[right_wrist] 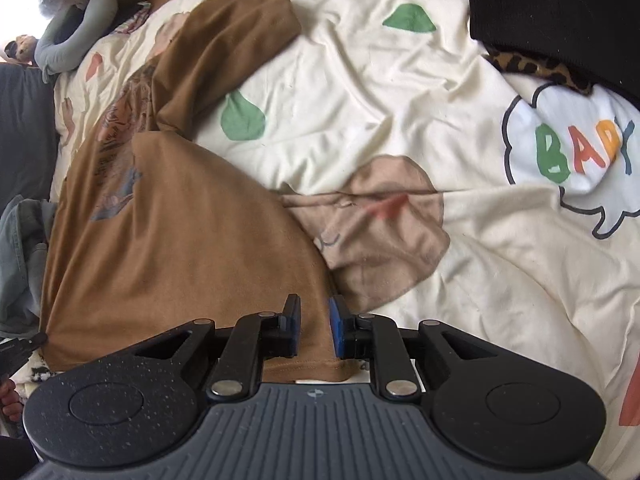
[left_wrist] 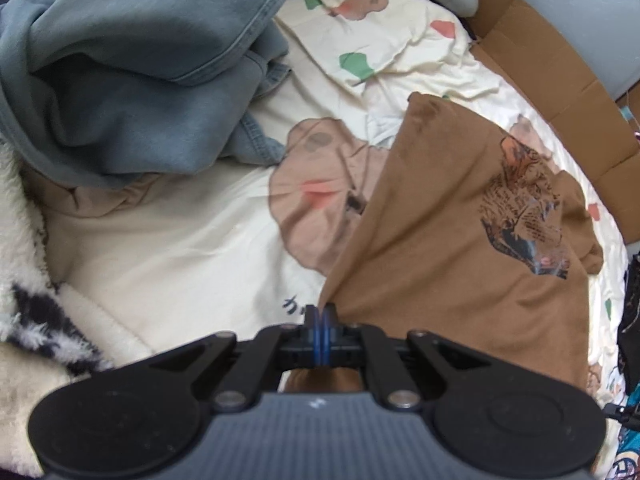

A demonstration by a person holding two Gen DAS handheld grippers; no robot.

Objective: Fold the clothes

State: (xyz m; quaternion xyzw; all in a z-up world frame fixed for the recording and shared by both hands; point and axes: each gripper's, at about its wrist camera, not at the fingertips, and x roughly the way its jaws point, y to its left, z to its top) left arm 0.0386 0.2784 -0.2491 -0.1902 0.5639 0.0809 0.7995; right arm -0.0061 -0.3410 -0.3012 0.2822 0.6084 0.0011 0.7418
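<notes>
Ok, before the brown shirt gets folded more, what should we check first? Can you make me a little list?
1. Left gripper pinches the brown shirt: ok, its jaws are closed on a bunched edge of cloth.
2. Right gripper has a hold: not ok, its jaws stand apart over the shirt's hem and the pads press nothing.
3. Shirt lies flat: not ok, it is bunched and creased, with one sleeve folded up.
4. Room on the cream bedcover to lay the shirt out: ok, bare cover beside it.
5. Blue-grey garment out of the way: ok, it lies apart from the shirt.
</notes>
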